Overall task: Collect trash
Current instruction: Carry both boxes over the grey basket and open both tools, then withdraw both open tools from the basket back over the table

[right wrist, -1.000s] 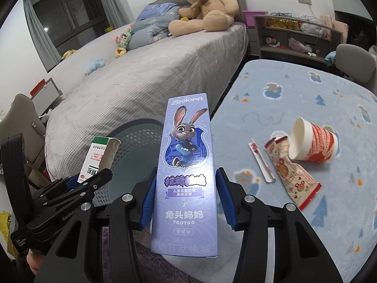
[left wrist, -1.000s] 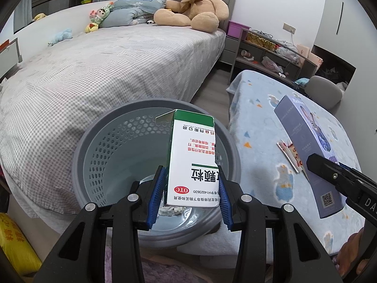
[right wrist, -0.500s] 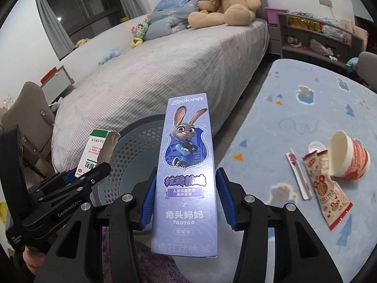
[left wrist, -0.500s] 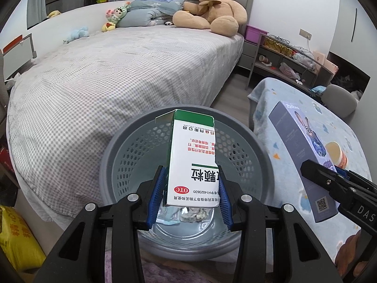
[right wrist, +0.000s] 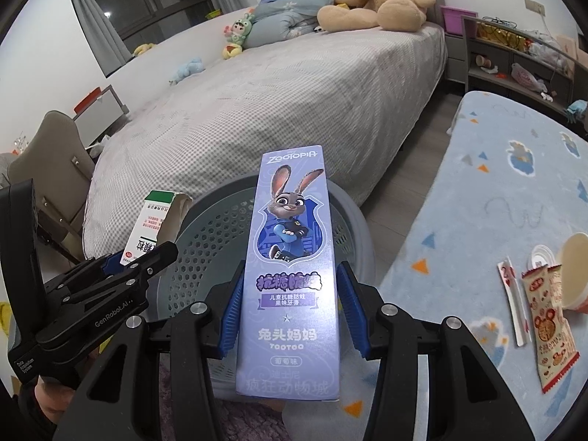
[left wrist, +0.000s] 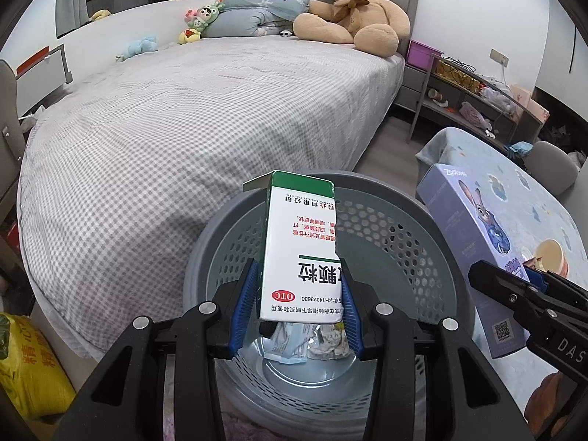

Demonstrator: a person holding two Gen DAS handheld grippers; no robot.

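The left hand-held gripper [left wrist: 299, 305] pinches a green-and-white medicine box [left wrist: 299, 250] between its blue pads, holding it over the grey perforated basket [left wrist: 415, 228], where crumpled wrappers [left wrist: 308, 341] lie at the bottom. The right hand-held gripper [right wrist: 286, 312] pinches a tall purple toothpaste box [right wrist: 290, 268] at the basket's near right rim. Further right, on the surface [right wrist: 496, 198] with the blue patterned cloth, lie a paper cup [right wrist: 575, 272], a snack wrapper [right wrist: 549, 327] and a thin sachet [right wrist: 514, 301]. The bed [left wrist: 183, 117] stands beyond the basket.
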